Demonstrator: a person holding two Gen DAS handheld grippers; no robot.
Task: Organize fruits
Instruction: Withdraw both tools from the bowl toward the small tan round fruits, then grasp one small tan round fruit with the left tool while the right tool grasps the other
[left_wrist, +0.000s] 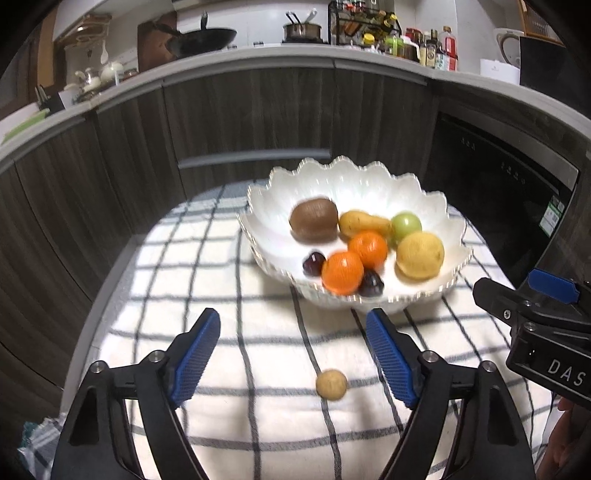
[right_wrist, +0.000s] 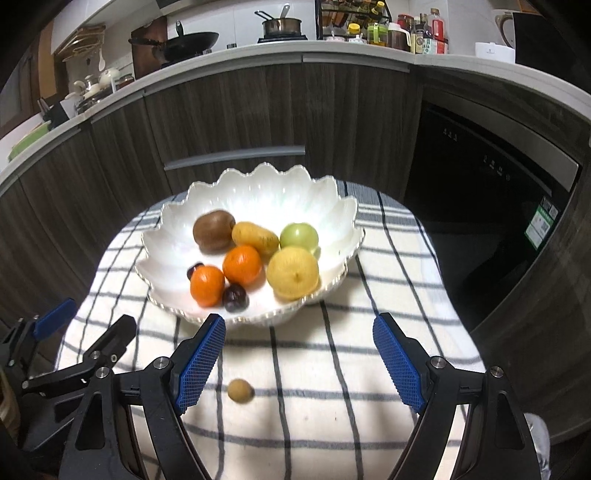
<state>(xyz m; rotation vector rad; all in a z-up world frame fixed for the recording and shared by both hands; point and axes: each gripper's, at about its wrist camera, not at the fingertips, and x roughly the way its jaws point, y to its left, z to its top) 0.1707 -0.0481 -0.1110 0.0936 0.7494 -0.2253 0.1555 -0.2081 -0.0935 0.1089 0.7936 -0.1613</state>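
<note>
Both grippers were seen with their blue ribbed pads spread apart and nothing between them. In the left wrist view the left gripper filled the lower part of the frame, and a small round tan fruit lay on the white cloth with dark grid lines low in the centre, between the two fingers but touched by neither. The right gripper was seen in its own view in the same spread state, with the same small fruit lying lower left of centre, just beside the left pad.

Beyond the fingertips, at mid-frame, a white scalloped bowl was set on the cloth. Inside it were gathered a brown kiwi, a yellow-brown pear, a green apple, a yellow lemon, two oranges and two dark cherries.

Dark wood-grain cabinets were seen across the upper frame.
</note>
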